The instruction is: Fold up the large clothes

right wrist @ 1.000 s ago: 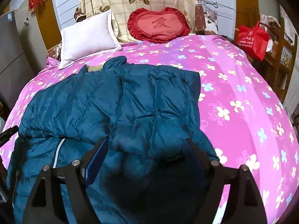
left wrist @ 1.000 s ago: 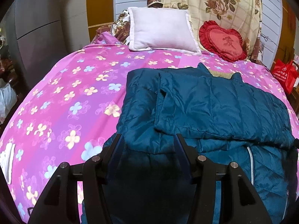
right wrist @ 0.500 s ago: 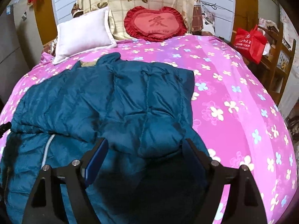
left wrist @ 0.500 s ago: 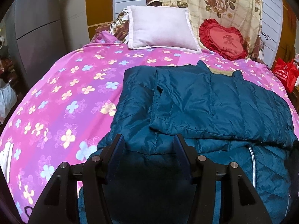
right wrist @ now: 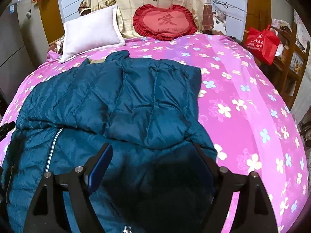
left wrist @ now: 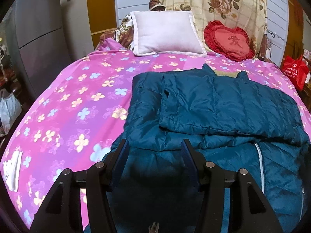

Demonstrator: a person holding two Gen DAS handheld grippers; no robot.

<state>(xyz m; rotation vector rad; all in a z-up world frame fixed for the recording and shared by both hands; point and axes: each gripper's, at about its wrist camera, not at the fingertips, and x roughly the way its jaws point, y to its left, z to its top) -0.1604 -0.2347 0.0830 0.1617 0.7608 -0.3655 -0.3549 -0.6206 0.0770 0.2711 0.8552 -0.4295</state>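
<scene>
A dark teal quilted down jacket (left wrist: pixel 223 108) lies on the pink flowered bedsheet (left wrist: pixel 77 101), its sleeves folded across the body and its zipper (left wrist: pixel 259 163) showing near the hem. It also shows in the right wrist view (right wrist: pixel 124 101). My left gripper (left wrist: pixel 155 147) is open, its jaws standing over the jacket's near left hem. My right gripper (right wrist: pixel 153 151) is open wide over the near right hem. Neither holds any fabric.
A white pillow (left wrist: pixel 167 35) and a red heart cushion (left wrist: pixel 229 42) lean at the head of the bed. A red bag (right wrist: pixel 262 42) sits on wooden furniture to the right. A grey cabinet (left wrist: pixel 38 38) stands to the left, with a white bag (left wrist: pixel 9 110) on the floor.
Both grippers have drawn back toward the foot of the bed and risen slightly, so more of the jacket's hem and the bed shows. The jacket has not moved.
</scene>
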